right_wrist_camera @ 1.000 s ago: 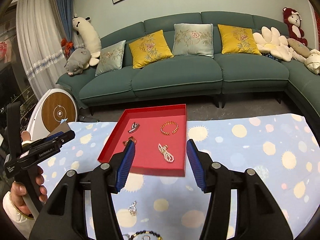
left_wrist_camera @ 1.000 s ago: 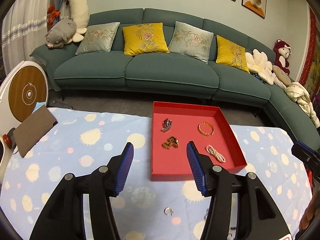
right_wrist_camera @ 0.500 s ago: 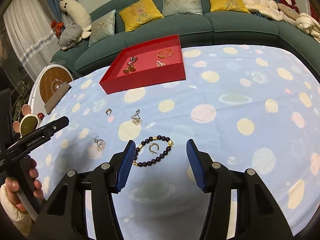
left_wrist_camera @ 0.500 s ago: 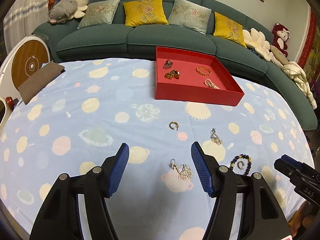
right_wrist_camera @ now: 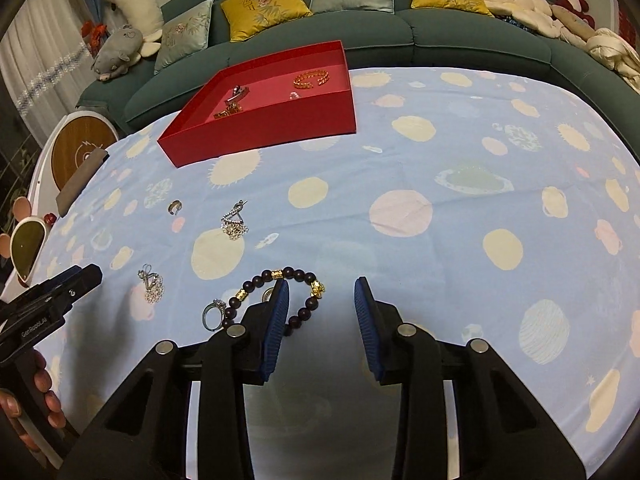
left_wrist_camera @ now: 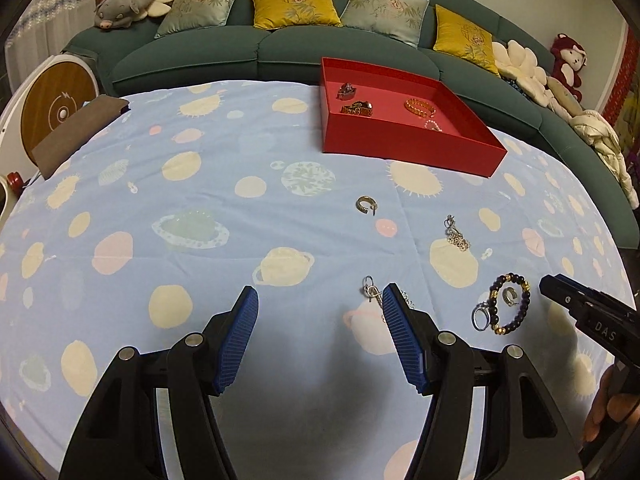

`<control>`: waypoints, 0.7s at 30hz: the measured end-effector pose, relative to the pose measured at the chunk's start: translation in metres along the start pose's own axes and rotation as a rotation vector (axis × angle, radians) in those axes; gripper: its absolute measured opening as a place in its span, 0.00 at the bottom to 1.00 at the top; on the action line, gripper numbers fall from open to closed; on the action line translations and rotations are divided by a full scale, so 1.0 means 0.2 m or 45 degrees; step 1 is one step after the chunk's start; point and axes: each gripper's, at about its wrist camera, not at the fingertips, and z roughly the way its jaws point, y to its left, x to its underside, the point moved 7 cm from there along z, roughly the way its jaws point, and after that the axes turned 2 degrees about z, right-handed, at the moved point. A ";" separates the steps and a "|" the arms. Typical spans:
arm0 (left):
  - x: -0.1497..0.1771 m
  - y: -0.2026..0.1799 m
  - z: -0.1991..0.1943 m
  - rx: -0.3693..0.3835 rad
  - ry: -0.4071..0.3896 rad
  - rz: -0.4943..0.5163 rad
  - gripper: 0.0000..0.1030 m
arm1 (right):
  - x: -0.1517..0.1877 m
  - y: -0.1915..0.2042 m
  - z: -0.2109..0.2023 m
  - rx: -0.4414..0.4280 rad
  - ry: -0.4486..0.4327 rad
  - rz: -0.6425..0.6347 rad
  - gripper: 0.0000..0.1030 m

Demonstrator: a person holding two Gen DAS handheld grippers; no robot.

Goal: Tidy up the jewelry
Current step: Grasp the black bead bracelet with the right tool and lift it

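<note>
A red tray (left_wrist_camera: 404, 148) (right_wrist_camera: 256, 136) holding several jewelry pieces sits at the table's far side. Loose on the cloth lie a small hoop earring (left_wrist_camera: 365, 205) (right_wrist_camera: 174, 207), a silver drop earring (left_wrist_camera: 456, 234) (right_wrist_camera: 234, 222), a second silver earring (left_wrist_camera: 370, 289) (right_wrist_camera: 151, 286), a silver ring (left_wrist_camera: 480, 316) (right_wrist_camera: 212, 314) and a dark bead bracelet (left_wrist_camera: 510, 308) (right_wrist_camera: 296, 284). My left gripper (left_wrist_camera: 318, 336) is open, low over the cloth, its right finger beside the second earring. My right gripper (right_wrist_camera: 320, 322) is open, its left finger covering part of the bracelet.
The table wears a light blue cloth with planet prints (left_wrist_camera: 200, 208). A brown pad (left_wrist_camera: 76, 132) lies at its left edge. A green sofa (left_wrist_camera: 280, 40) with cushions stands behind. The right gripper's body shows in the left view (left_wrist_camera: 592, 316).
Both grippers have dropped from high above the tray toward the near side of the table and now sit low over the loose jewelry. Both stayed open.
</note>
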 end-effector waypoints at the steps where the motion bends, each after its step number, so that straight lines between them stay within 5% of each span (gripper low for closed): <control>1: 0.01 0.00 0.01 -0.001 0.006 0.006 0.60 | 0.00 0.01 0.02 0.004 0.010 -0.007 0.30; 11: 0.05 -0.06 0.07 0.018 0.049 0.046 0.60 | 0.04 0.04 0.13 0.040 0.063 -0.068 0.27; 16: 0.05 -0.07 0.09 0.025 0.050 0.049 0.60 | 0.05 0.07 0.13 0.079 0.048 -0.136 0.11; 21: 0.04 -0.09 0.11 0.029 0.053 0.055 0.60 | 0.05 0.07 0.13 0.068 0.047 -0.131 0.07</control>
